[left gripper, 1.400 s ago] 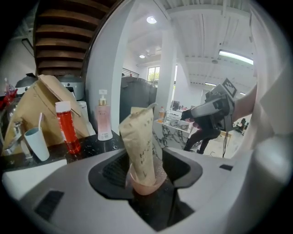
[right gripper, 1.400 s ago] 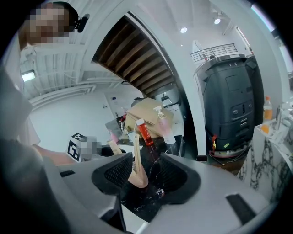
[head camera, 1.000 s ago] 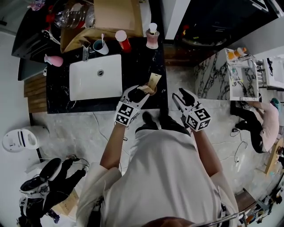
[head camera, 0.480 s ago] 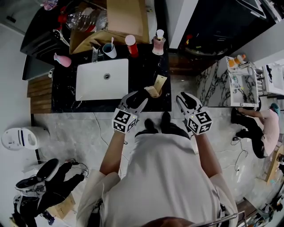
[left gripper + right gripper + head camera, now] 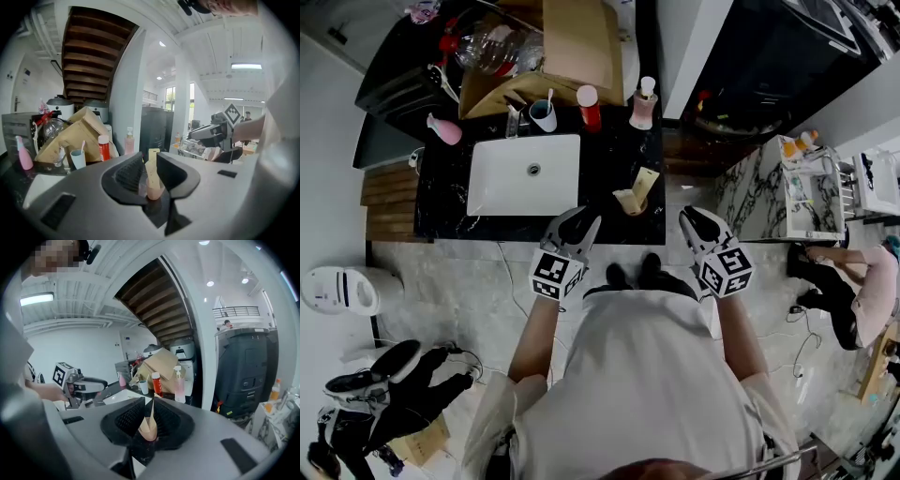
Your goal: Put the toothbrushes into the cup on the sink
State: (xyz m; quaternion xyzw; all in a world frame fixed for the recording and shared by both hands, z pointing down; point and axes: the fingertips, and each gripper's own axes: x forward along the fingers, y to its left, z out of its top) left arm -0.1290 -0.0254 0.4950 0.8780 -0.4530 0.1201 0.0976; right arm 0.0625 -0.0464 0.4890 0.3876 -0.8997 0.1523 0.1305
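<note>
A pale blue cup (image 5: 543, 115) with one toothbrush (image 5: 548, 97) standing in it sits behind the white basin (image 5: 525, 174), beside the tap. The same blue cup (image 5: 78, 159) shows far left in the left gripper view. A small tan cup (image 5: 626, 202) holding a flat beige pack (image 5: 644, 183) stands at the counter's front right. My left gripper (image 5: 578, 222) hovers at the counter's front edge, left of the tan cup and clear of it. Its jaws are closing with nothing between them. My right gripper (image 5: 694, 220) hangs off the counter's right end, jaws closing, empty.
A red bottle (image 5: 589, 108) and a pink pump bottle (image 5: 643, 103) stand at the back of the black counter (image 5: 600, 159). A pink bottle (image 5: 443, 129) is at the back left. A cardboard box (image 5: 577, 42) and clutter lie behind. Cables run across the floor.
Both grippers have drawn back from the counter toward the person, the left one leaving the tan cup. Both pairs of jaws have narrowed.
</note>
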